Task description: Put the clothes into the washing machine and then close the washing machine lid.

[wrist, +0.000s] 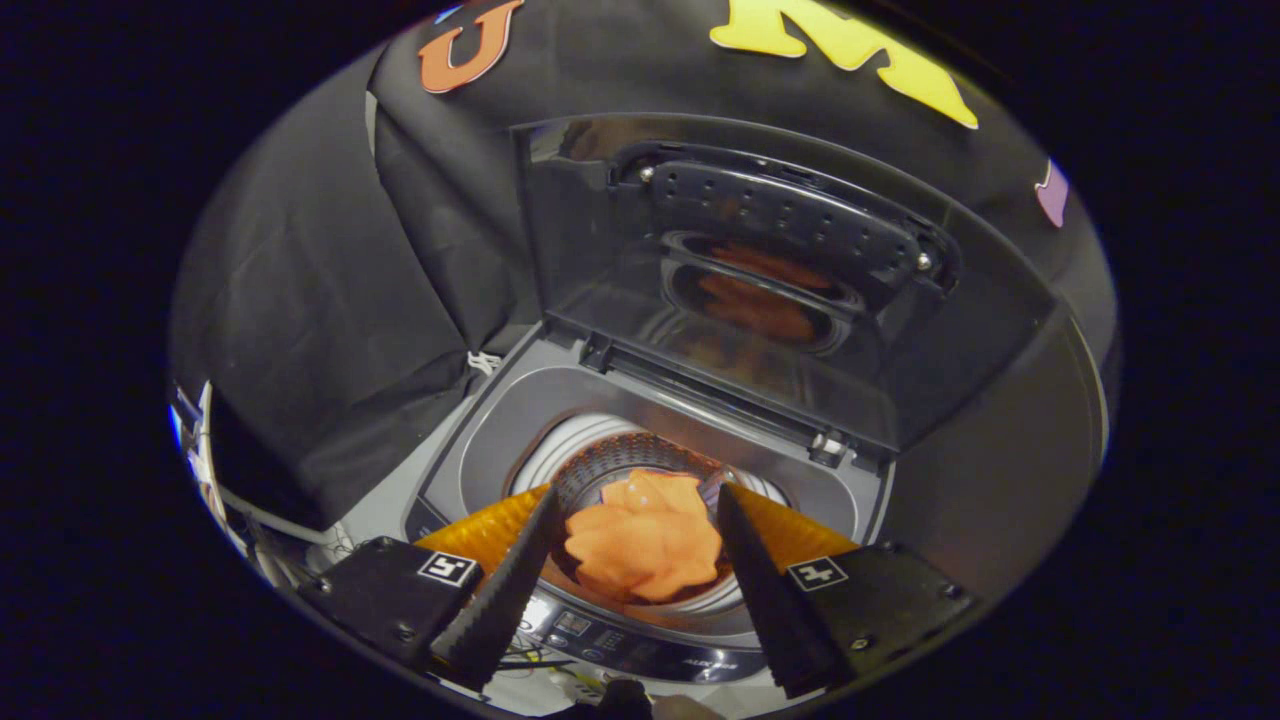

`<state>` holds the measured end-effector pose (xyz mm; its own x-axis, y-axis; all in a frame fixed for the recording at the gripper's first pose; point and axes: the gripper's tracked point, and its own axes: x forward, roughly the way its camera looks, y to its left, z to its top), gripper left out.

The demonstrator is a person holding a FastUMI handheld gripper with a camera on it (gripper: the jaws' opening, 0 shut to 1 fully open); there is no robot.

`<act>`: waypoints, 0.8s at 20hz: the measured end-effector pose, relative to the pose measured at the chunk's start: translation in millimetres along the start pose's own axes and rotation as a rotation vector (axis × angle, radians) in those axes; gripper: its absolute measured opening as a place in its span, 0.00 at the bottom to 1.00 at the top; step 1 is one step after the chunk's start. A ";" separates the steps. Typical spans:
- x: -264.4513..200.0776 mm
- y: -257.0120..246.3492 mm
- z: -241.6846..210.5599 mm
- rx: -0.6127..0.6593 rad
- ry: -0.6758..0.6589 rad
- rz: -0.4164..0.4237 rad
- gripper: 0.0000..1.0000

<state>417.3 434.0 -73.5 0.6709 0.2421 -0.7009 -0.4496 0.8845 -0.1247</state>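
Between the spread fingers of the gripper (636, 500), and below them, the orange clothes (645, 545) lie bunched in the washing machine (480, 440) drum; the fingers stand wide, gripping nothing. Beyond them the lid (720, 280) stands upright and open. Risk, as I judge it: cloth heaped near the rim could catch under the lid, or a badly placed push could let the lid slam.

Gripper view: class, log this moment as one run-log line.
gripper: open, above drum | orange garment: in drum, between fingers | lid: up | next: close lid
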 end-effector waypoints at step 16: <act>-90.1 -22.3 72.2 0.094 -0.236 0.026 0.98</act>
<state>409.4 421.2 43.2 0.7839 0.3425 -0.5180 -0.4194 0.9071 -0.0350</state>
